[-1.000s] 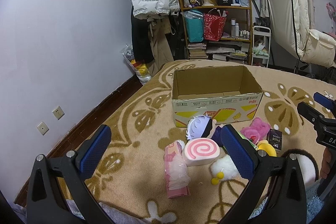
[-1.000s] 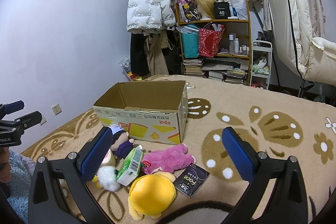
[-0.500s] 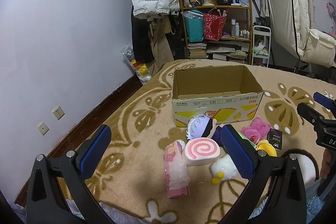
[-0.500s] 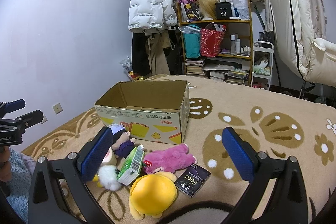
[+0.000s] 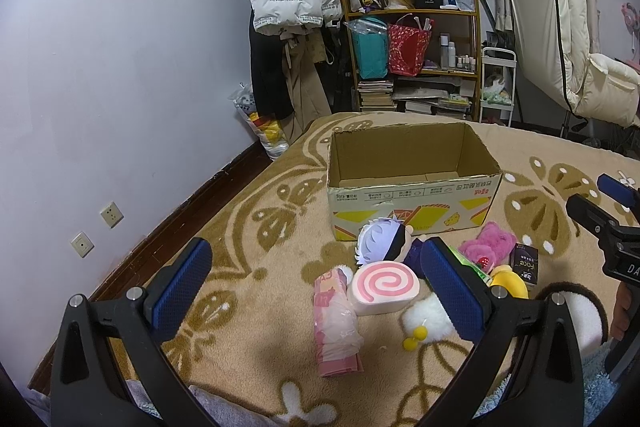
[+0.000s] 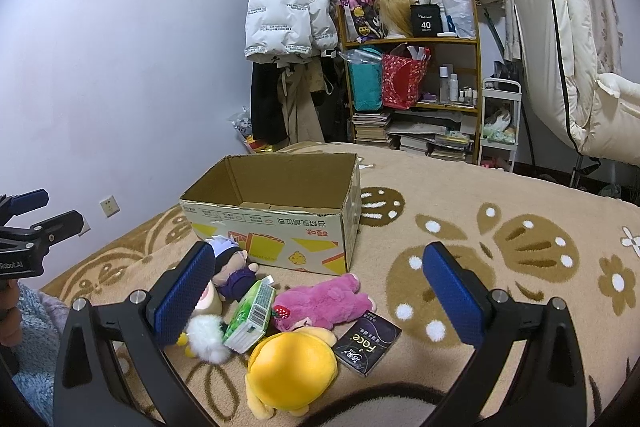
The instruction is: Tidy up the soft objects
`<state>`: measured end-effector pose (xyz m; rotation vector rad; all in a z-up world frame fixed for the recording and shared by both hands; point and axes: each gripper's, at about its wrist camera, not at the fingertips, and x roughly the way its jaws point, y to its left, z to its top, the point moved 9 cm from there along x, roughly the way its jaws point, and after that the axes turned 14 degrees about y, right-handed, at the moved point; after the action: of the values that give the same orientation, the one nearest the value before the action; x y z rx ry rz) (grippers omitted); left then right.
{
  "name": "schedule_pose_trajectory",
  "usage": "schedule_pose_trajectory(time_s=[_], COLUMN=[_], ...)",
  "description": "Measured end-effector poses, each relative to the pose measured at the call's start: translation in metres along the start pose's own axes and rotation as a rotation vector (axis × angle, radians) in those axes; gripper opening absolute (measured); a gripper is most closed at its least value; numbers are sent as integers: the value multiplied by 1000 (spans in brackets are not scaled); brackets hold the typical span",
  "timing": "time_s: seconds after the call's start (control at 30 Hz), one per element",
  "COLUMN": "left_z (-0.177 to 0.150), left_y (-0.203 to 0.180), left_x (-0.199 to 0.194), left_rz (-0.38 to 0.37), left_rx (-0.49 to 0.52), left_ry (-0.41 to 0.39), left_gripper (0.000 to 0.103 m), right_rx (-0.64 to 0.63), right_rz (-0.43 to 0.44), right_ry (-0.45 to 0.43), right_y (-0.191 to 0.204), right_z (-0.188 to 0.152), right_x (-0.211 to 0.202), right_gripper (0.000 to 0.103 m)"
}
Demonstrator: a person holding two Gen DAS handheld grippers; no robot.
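1. The left tool (image 5: 316, 281) hovers with fingers spread wide and nothing between them; a pink swirl cushion (image 5: 383, 287) lies between them on the blanket, its round face turned up toward the camera.
2. Ahead of it, the cardboard box (image 5: 412, 187) sits open, long axis crosswise.
3. The right tool (image 6: 318, 285), likewise spread wide and holding nothing, frames a pink plush bear (image 6: 322, 301) lying lengthwise across.

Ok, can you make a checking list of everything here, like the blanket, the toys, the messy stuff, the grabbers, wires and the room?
Surface: patterned tan blanket, toys lying on it.
Job's things: cardboard box open, nothing seen inside; pink plush, yellow plush, white-haired doll, swirl cushion, white fluffy toy in front of it.
Clutter: green tissue pack, pink pack, black Face box.
Grippers: left gripper open; right gripper open.
Cables: nothing seen.
Surroundings: shelf, white jacket hanging.
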<state>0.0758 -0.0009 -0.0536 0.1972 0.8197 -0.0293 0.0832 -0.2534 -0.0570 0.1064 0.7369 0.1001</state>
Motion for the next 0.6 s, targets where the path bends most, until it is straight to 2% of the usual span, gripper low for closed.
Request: schedule_pose_trajectory(time_s=[0.6], left_z=[0], left_y=[0], left_x=[0], left_rz=[0], left_rx=[2], left_ry=[2], left_gripper=[103], right_rx=[-1], right_rz=[-2], right_ry=[-1], right_y=[-1], right_z=[0], right_x=[-1], right_gripper=[103])
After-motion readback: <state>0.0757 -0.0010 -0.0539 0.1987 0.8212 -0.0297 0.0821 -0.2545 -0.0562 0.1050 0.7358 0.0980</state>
